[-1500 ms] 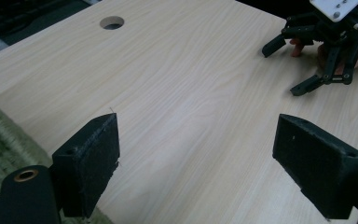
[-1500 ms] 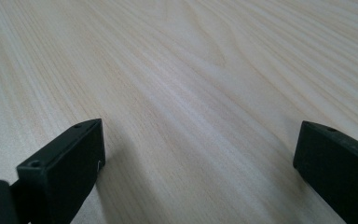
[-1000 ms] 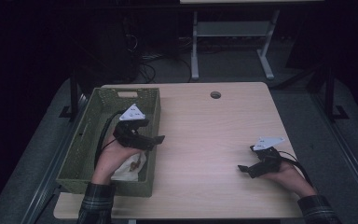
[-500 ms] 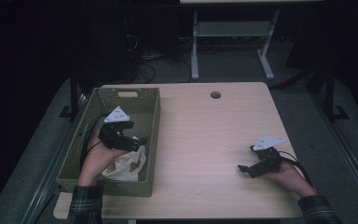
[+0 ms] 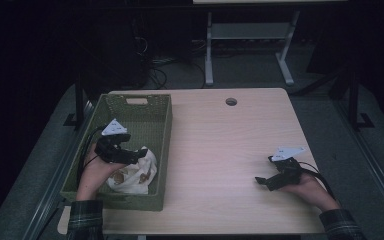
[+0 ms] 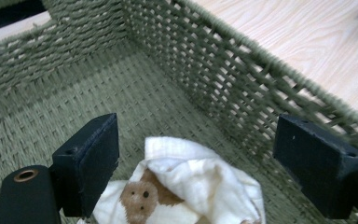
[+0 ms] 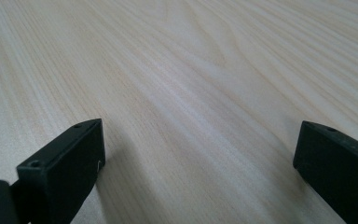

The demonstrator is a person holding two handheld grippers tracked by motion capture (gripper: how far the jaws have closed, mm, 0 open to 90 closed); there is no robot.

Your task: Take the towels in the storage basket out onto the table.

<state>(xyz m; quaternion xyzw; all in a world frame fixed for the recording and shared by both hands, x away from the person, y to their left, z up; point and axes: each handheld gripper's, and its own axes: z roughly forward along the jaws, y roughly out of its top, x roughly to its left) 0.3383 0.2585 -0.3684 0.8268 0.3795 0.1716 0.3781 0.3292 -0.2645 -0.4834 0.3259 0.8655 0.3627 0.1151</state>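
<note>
While your left gripper [image 6: 196, 172] has its jaws spread wide, the bundled white cloth [image 6: 191, 191] with the brown bear print lies loose between and just below them on the basket floor, gripped by nothing. A second ago that gripper was higher and farther right, over the basket's right wall; it has since swung left and dropped inside the woven green basket [image 5: 160, 125], so that the left gripper [image 5: 139, 152] now hangs just over the cloth [image 5: 135, 177] in the near right corner. That reads as a reach for the cloth, lined up and not yet closed, or as a let-go just finished; the frames alone don't settle which. If you mean to lift it, the right wall sits close to the outer jaw, so come down clear of the weave. Your right gripper [image 5: 267, 181] has stayed put, jaws open and empty, resting low on the bare wooden table [image 5: 220, 150] at the near right, well apart from the basket.
</note>
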